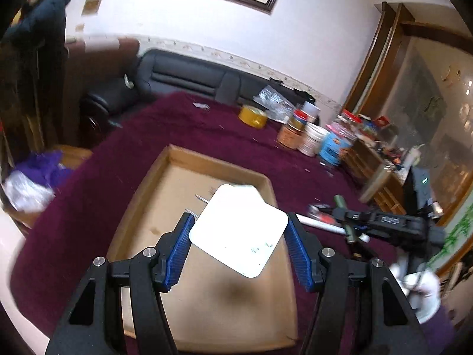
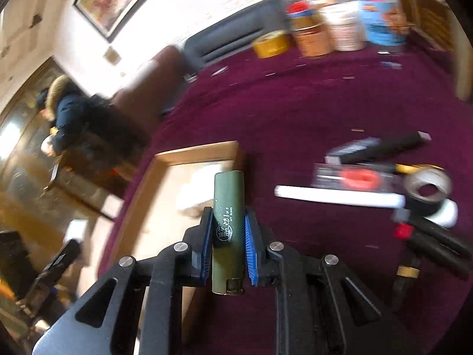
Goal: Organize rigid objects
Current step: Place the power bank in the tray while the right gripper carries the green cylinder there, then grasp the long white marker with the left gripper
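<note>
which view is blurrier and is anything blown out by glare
Right wrist view is blurrier: the tools and cans on the maroon cloth smear, while the green cylinder in the right gripper stays sharp. Left wrist view: the white square box in the left gripper is overexposed, its surface nearly featureless; edges curve from fisheye.

My left gripper holds a flat white square plate with rounded corners, its blue ribbed fingers pressed against two opposite edges, above a shallow brown cardboard tray on the maroon tablecloth. To the right, my other gripper clamps a slim olive-green cylinder. Tins and tubs crowd the far table edge.
</note>
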A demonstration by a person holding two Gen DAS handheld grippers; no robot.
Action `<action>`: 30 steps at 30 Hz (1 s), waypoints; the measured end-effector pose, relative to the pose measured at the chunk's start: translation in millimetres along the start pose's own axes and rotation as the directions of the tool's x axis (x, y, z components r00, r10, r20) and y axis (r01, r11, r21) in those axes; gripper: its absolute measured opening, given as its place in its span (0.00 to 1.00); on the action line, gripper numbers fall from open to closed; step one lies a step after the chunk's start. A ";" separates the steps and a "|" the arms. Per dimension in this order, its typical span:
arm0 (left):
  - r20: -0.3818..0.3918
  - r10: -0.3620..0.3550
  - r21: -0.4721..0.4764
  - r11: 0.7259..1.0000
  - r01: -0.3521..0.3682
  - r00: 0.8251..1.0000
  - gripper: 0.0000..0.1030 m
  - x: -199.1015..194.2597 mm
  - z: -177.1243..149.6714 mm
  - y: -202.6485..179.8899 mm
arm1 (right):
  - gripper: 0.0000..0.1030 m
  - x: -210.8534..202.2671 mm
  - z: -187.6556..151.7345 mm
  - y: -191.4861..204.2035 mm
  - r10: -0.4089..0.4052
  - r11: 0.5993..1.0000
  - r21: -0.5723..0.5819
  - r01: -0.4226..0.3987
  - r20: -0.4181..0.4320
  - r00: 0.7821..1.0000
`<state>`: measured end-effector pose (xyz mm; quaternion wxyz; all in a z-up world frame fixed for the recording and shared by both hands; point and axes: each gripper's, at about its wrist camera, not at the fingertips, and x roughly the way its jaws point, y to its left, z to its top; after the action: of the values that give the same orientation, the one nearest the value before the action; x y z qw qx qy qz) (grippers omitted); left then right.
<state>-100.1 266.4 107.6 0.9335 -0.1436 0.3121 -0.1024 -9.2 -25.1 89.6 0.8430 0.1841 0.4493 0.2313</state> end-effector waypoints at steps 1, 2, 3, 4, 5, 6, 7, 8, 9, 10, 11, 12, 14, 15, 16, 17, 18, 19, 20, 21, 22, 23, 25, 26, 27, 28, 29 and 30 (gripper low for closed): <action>0.000 0.017 0.006 1.000 -0.017 1.000 0.54 3.5 3.8 4.3 | 0.17 8.9 3.6 8.9 0.017 1.000 -0.008 -0.017 -0.020 1.000; -0.008 0.035 0.004 0.999 -0.035 0.999 0.54 10.0 9.0 11.4 | 0.17 19.1 6.7 20.3 0.036 0.999 -0.019 -0.037 -0.043 0.998; -0.021 0.046 -0.007 0.999 -0.046 0.999 0.54 17.9 13.5 19.3 | 0.17 28.9 7.4 30.4 0.056 0.998 -0.024 -0.058 -0.068 0.996; -0.034 0.051 -0.020 0.998 -0.051 0.998 0.54 25.3 16.7 26.3 | 0.17 39.6 7.5 39.5 0.075 0.997 -0.024 -0.078 -0.096 0.993; -0.053 0.057 -0.033 0.998 -0.058 0.997 0.54 36.1 19.7 34.7 | 0.17 55.1 6.6 51.7 0.095 0.995 -0.030 -0.100 -0.136 0.986; -0.070 0.066 -0.041 0.997 -0.069 0.995 0.54 45.7 21.3 40.9 | 0.17 65.8 6.1 59.3 0.099 0.994 -0.040 -0.106 -0.160 0.982; -0.091 0.077 -0.050 0.995 -0.082 0.993 0.54 56.6 22.6 46.6 | 0.17 79.0 5.6 68.6 0.097 0.993 -0.054 -0.109 -0.185 0.978; -0.118 0.080 -0.063 0.994 -0.088 0.990 0.54 69.1 23.8 52.6 | 0.17 94.9 5.4 78.4 0.094 0.991 -0.070 -0.111 -0.210 0.973; -0.140 0.077 -0.075 0.993 -0.088 0.987 0.54 78.9 24.5 57.4 | 0.17 106.6 5.7 84.2 0.086 0.991 -0.081 -0.107 -0.224 0.971; -0.164 0.076 -0.089 0.992 -0.091 0.984 0.54 89.7 25.2 62.2 | 0.17 120.1 6.8 88.9 0.076 0.991 -0.089 -0.100 -0.237 0.968; -0.187 0.076 -0.103 0.990 -0.097 0.979 0.54 101.1 26.2 66.8 | 0.17 132.3 9.7 90.6 0.070 0.992 -0.088 -0.094 -0.249 0.966; -0.210 0.070 -0.116 0.989 -0.096 0.975 0.54 111.3 27.0 70.6 | 0.17 145.5 12.3 91.8 0.061 0.993 -0.084 -0.086 -0.261 0.963; -0.252 0.064 -0.157 0.982 -0.106 0.966 0.54 129.5 27.2 81.8 | 0.17 164.4 16.5 90.9 0.035 0.995 -0.077 -0.058 -0.271 0.962; -0.258 0.056 -0.170 0.980 -0.102 0.965 0.54 133.6 28.0 85.5 | 0.17 168.4 18.9 87.8 0.038 0.997 -0.061 -0.057 -0.269 0.962; -0.255 0.031 -0.177 0.981 -0.078 0.967 0.54 136.4 31.3 88.3 | 0.17 173.6 22.8 83.5 0.032 0.998 -0.051 -0.048 -0.272 0.962; -0.260 0.016 -0.179 0.982 -0.064 0.966 0.54 138.0 33.6 89.6 | 0.17 177.3 26.3 80.9 0.024 0.998 -0.049 -0.039 -0.272 0.962; -0.267 0.015 -0.172 0.983 -0.063 0.964 0.54 140.8 35.9 89.6 | 0.17 182.0 29.7 77.6 0.014 0.999 -0.044 -0.027 -0.269 0.963; -0.271 0.016 -0.167 0.984 -0.063 0.962 0.54 143.1 37.4 89.2 | 0.17 184.8 32.3 76.3 0.014 0.999 -0.035 -0.025 -0.270 0.963; -0.275 0.015 -0.166 0.984 -0.063 0.961 0.54 145.3 38.3 88.9 | 0.18 189.1 35.1 74.8 0.028 0.999 -0.024 -0.036 -0.271 0.962; -0.271 0.011 -0.175 0.983 -0.061 0.963 0.55 146.1 38.5 89.4 | 0.18 189.9 35.1 77.1 0.031 0.999 -0.028 -0.040 -0.269 0.963; -0.264 0.003 -0.187 0.981 -0.054 0.964 0.55 144.9 39.2 90.8 | 0.18 190.7 35.9 79.0 0.019 0.999 -0.040 -0.031 -0.264 0.964; -0.259 -0.024 -0.206 0.978 -0.031 0.965 0.56 143.5 39.5 92.6 | 0.22 192.1 36.4 83.1 -0.005 0.998 -0.066 -0.012 -0.257 0.966; -0.248 -0.083 -0.241 0.970 0.022 0.965 0.62 140.2 40.9 95.3 | 0.29 187.5 36.2 91.0 -0.033 0.994 -0.106 0.007 -0.247 0.969; -0.238 -0.100 -0.251 0.967 0.038 0.966 0.64 136.6 41.6 96.2 | 0.30 183.8 37.3 93.7 -0.036 0.993 -0.118 0.008 -0.237 0.971; -0.228 -0.103 -0.253 0.967 0.043 0.968 0.64 132.4 42.8 97.1 | 0.30 180.1 37.9 94.8 -0.031 0.993 -0.121 0.004 -0.227 0.973; -0.220 -0.101 -0.251 0.967 0.044 0.970 0.64 127.9 43.8 97.0 | 0.30 173.6 38.7 94.8 -0.026 0.993 -0.121 0.000 -0.213 0.977; -0.214 -0.096 -0.248 0.968 0.041 0.972 0.64 122.1 45.1 96.2 | 0.30 165.8 39.4 92.8 -0.023 0.992 -0.124 -0.002 -0.199 0.980; -0.208 -0.089 -0.245 0.969 0.036 0.974 0.64 115.9 46.2 94.3 | 0.30 155.1 40.3 91.8 -0.020 0.991 -0.133 -0.003 -0.178 0.984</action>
<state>28.7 331.7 47.5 0.8659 -0.2531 0.4175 -0.1087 80.1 132.6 54.2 0.8105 0.1042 0.5078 0.2727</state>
